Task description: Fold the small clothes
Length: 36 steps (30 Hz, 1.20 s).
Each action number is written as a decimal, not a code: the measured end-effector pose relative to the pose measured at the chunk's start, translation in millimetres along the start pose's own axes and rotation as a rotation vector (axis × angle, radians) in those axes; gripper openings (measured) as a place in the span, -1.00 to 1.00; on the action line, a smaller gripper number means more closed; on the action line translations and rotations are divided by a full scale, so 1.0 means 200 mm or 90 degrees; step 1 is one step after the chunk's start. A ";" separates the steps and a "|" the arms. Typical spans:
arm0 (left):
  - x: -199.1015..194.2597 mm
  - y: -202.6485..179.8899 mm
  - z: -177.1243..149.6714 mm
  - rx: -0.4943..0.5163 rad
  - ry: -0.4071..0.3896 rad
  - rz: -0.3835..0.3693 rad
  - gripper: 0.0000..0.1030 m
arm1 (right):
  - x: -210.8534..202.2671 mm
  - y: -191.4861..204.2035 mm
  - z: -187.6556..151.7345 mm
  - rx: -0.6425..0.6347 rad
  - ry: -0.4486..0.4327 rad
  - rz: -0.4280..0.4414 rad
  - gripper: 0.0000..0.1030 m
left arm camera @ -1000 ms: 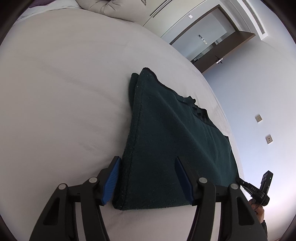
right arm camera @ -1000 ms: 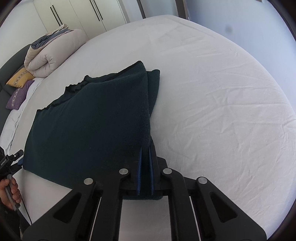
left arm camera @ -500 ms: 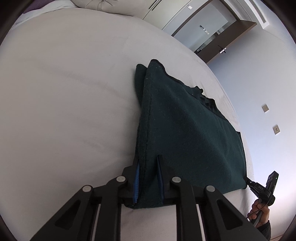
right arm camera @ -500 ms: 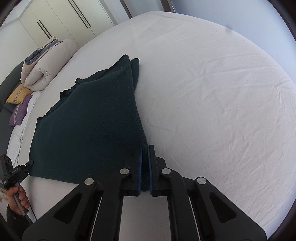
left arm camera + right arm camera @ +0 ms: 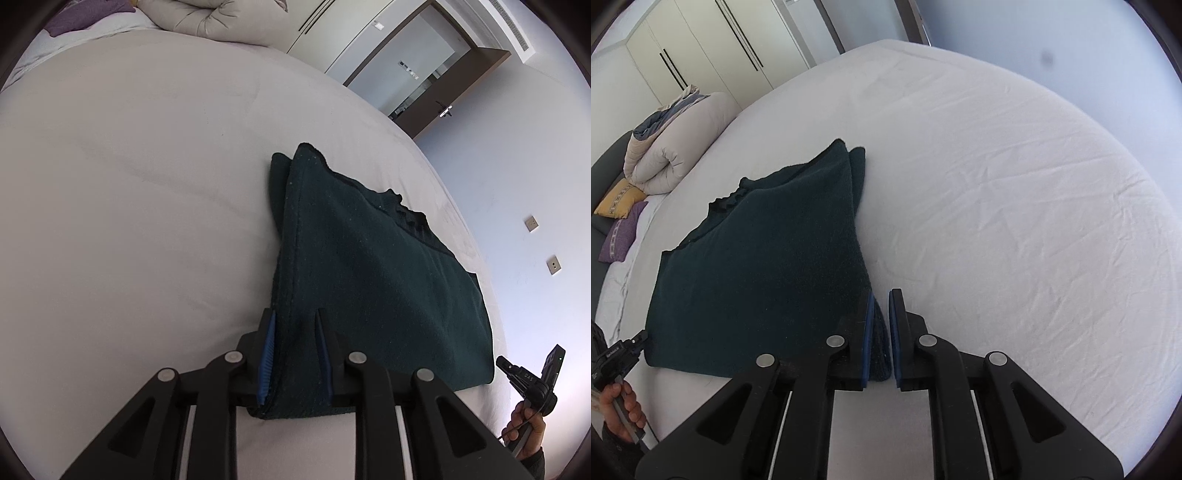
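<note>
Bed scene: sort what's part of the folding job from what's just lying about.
Part of the job:
dark green garment
left gripper
right gripper
bed sheet

Just lying about:
rolled duvet
yellow cushion
purple cushion

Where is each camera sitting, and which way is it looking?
Left wrist view: it sits on the left hand-held gripper, looking forward over the dark green cloth on the white bed; the person's right hand shows at the lower right.
Right wrist view: it sits on the right hand-held gripper, looking forward over the cloth's other corner; the left hand shows at the lower left.
Shared: the same cloth, bed and rolled duvet.
</note>
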<state>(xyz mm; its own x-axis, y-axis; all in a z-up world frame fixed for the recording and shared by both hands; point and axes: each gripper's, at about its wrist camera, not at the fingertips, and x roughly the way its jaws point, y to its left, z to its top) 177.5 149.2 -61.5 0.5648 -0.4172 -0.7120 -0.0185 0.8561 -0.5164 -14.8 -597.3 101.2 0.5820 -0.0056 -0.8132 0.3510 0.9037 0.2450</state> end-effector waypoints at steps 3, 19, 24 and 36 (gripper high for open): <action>0.03 -0.01 -0.01 0.008 0.010 0.004 -0.58 | -0.07 0.05 0.03 0.007 -0.033 0.041 -0.84; 0.07 -0.02 -0.10 0.049 0.034 0.044 -0.81 | 0.29 0.41 -0.17 -0.047 0.072 0.152 -0.84; 0.05 -0.03 -0.09 0.050 0.039 0.072 -0.60 | 0.27 0.39 -0.11 -0.029 0.076 0.164 -0.84; 0.05 -0.64 0.29 0.237 -0.102 0.030 0.19 | 0.50 0.78 0.36 0.002 0.070 0.329 -0.84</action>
<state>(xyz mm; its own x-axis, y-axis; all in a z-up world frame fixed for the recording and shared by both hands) 233.4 52.9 25.9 0.6922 -0.3476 -0.6325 0.2360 0.9372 -0.2568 150.9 -488.4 96.2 0.5997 0.4852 -0.6363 0.0412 0.7754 0.6301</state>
